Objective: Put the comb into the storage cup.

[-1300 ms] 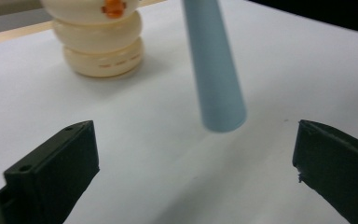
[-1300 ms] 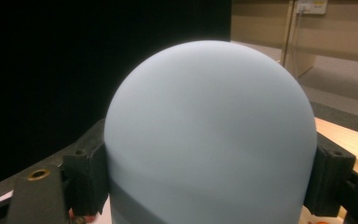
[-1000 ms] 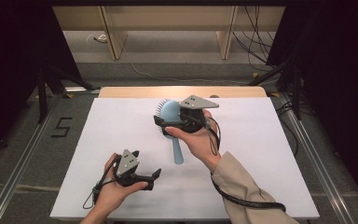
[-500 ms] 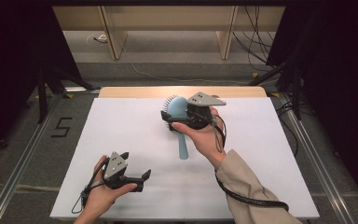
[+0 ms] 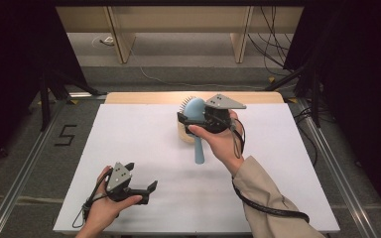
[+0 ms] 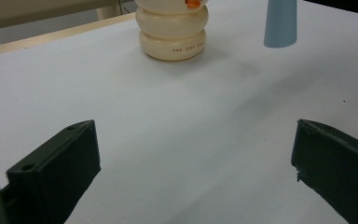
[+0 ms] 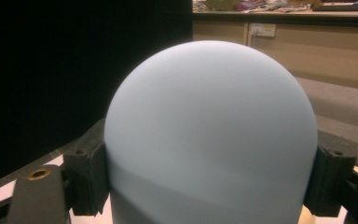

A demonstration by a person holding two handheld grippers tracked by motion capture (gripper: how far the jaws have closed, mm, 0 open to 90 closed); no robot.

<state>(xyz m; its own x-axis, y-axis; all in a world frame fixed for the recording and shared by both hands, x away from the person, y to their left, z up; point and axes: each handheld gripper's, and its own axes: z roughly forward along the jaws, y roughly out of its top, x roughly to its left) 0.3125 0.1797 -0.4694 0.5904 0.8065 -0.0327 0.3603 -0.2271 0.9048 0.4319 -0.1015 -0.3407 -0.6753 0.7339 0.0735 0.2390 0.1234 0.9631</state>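
White sheeting covers the table, which fills the middle of the high view with a bare wooden strip along its far edge. Next in size, the right gripper is held up over the far middle of the table by the person's right hand, whose beige sleeve comes in from the lower right; its jaws are clamped on the rounded head of a light blue hairbrush, one jaw pressed against each flank, as the right gripper view shows with the smooth blue back bulging between them. The brush stands roughly upright, bristles toward the far side, its handle hanging down toward the table with the end clear of the sheet, as the left gripper view shows. The left gripper lies low at the near left corner in the person's left hand, well apart from the brush, its jaws spread wide with nothing but white table between them. Smallest, a cream ribbed container stands on the table just behind the hanging handle, near but not touching it; an orange spot shows at its upper edge.
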